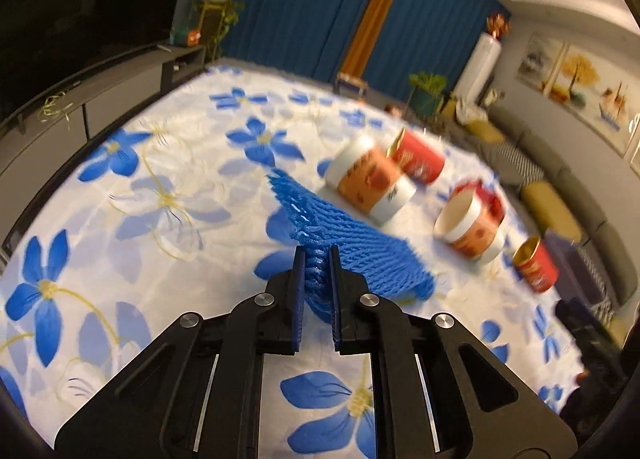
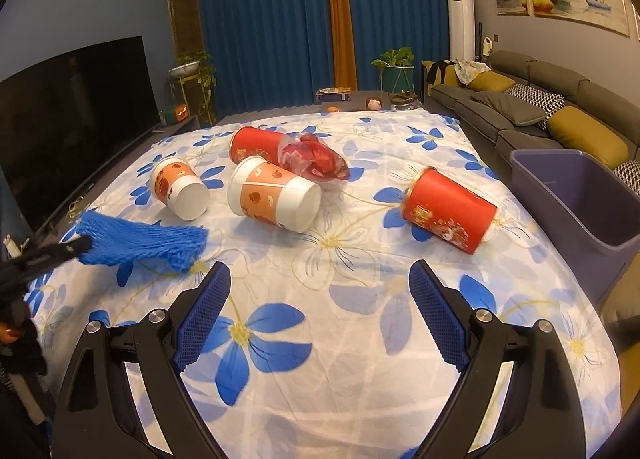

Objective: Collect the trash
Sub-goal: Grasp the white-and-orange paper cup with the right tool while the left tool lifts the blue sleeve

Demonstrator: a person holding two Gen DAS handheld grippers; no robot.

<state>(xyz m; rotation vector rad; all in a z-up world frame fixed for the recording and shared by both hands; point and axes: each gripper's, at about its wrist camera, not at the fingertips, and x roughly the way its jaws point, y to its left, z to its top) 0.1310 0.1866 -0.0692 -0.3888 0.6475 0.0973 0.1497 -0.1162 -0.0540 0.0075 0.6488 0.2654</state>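
On the flower-printed white tablecloth [image 2: 340,299], two white-and-orange paper cups [image 2: 180,189] lie on their sides at eleven o'clock, a crumpled red plastic wrapper [image 2: 320,161] behind them at twelve. A red paper cup [image 2: 448,209] lies at one; the purple plastic bin [image 2: 580,195] stands at two.

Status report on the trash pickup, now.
Left gripper shut on blue foam net. Right gripper open, empty. Four cups and a wrapper still on cloth. Purple bin unobstructed.
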